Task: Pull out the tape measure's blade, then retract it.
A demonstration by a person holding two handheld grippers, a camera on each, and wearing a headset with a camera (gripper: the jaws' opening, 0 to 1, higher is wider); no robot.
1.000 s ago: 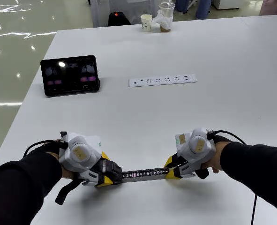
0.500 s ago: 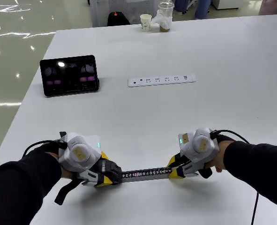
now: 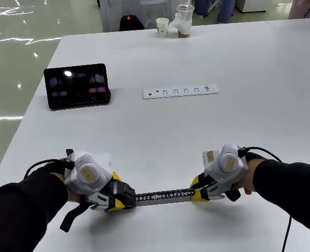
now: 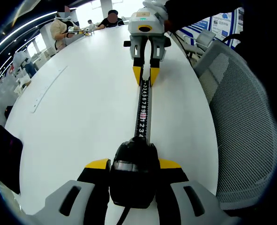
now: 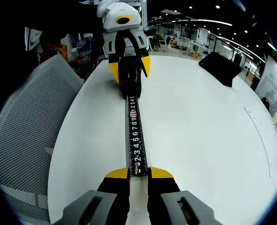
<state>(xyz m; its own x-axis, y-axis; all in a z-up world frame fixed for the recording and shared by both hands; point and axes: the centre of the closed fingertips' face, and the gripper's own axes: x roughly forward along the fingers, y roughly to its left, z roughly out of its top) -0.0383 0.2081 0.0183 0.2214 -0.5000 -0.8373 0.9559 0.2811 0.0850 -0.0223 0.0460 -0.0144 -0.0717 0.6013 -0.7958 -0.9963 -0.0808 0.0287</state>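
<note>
Black casing marks the tape measure (image 4: pixel 134 173), clamped between the jaws of the left gripper (image 3: pixel 117 196) low over the bench (image 3: pixel 233 126), on the person's side of the power strip (image 3: pixel 180 91). The right gripper (image 5: pixel 138 173) has its jaws pinched narrow on the tip of the blade (image 5: pixel 135 136), which lies roughly parallel to the power strip. Pulling well likely means drawing straight along the blade's line, flat and untwisted, case steady.
</note>
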